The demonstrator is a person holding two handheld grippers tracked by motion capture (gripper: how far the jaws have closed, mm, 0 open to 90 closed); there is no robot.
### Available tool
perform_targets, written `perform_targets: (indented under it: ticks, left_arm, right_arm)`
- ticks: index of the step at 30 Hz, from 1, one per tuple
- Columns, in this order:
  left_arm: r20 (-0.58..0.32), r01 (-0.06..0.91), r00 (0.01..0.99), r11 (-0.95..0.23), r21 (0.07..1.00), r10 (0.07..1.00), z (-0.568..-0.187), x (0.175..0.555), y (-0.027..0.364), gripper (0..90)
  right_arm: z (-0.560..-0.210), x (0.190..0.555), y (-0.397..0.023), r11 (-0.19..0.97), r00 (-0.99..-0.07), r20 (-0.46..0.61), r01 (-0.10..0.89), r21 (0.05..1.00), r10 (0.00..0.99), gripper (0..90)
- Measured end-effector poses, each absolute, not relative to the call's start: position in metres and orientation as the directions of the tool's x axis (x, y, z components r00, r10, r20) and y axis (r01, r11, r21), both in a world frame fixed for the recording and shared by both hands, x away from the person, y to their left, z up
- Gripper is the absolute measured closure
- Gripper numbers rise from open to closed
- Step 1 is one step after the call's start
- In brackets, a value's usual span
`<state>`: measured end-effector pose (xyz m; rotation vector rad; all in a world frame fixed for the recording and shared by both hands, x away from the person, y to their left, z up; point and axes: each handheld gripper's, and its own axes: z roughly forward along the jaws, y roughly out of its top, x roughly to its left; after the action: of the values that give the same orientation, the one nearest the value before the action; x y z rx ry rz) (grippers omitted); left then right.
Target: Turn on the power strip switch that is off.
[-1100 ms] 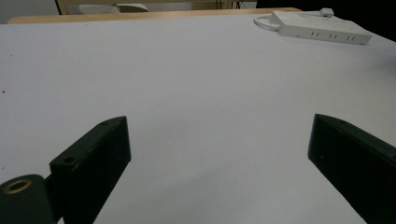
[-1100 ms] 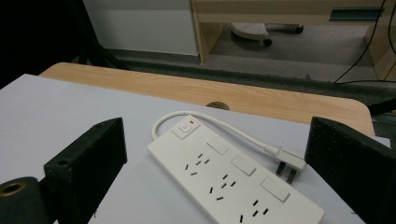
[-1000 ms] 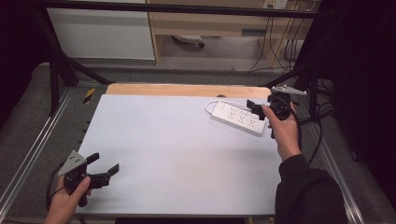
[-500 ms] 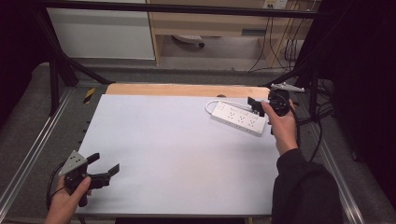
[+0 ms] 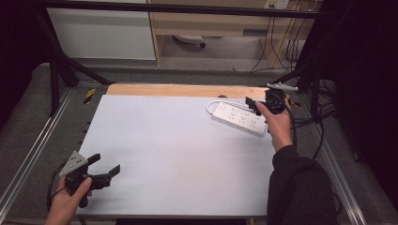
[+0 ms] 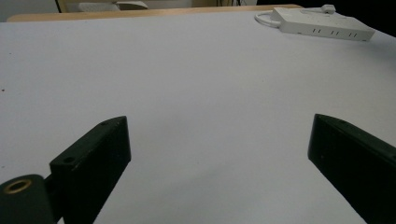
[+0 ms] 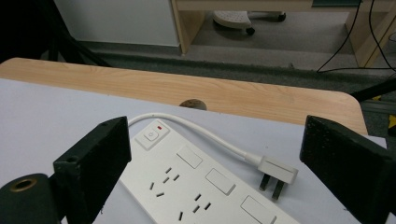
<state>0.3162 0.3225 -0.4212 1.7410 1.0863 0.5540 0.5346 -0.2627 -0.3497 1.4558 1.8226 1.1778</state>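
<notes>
White power strip with its cord and plug lies on the desk directly under the released right claw, far across from the released left claw; no legible markings.

Table top: lying under my grippers, looking like a smooth, matt white sheet.
Far edge: showing pale wood grain ahead of my right gripper, with a light sheen.
Power strip: sitting between my right jaws, looking like smooth white plastic, slightly glossy.
Plug: showing white plastic with dull metal pins.
Left gripper: showing matt black jaws, plastic-looking, with a brass-coloured insert.
</notes>
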Motion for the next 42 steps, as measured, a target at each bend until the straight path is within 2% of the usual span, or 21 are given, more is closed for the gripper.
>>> perform_targets:
  ticks: [13,19,25,33,37,42]
  left_arm:
    - [-0.106,0.420,0.500,-0.134,0.897,0.859,-0.422,0.316,0.322,5.9]
    - [-0.107,0.422,0.504,-0.137,0.896,0.857,-0.422,0.316,0.322,6.0]
    - [-0.103,0.422,0.508,-0.143,0.896,0.855,-0.422,0.316,0.322,6.0]
    - [-0.104,0.422,0.510,-0.143,0.895,0.854,-0.422,0.316,0.321,6.0]
    - [-0.103,0.423,0.511,-0.145,0.894,0.854,-0.422,0.316,0.321,6.2]
    - [-0.103,0.424,0.511,-0.146,0.894,0.853,-0.422,0.316,0.321,6.2]
  right_arm:
    - [-0.370,0.550,-0.254,0.040,-0.275,0.128,0.532,0.846,0.953,14.6]
    - [-0.376,0.554,-0.256,0.019,-0.278,0.157,0.539,0.842,0.948,24.7]
    - [-0.381,0.557,-0.256,0.024,-0.267,0.149,0.551,0.834,0.952,31.0]
    - [-0.388,0.561,-0.256,0.024,-0.249,0.137,0.551,0.834,0.959,45.6]
    - [-0.392,0.564,-0.252,0.043,-0.251,0.117,0.553,0.832,0.961,48.6]
    - [-0.401,0.568,-0.247,0.045,-0.256,0.122,0.565,0.824,0.959,57.4]
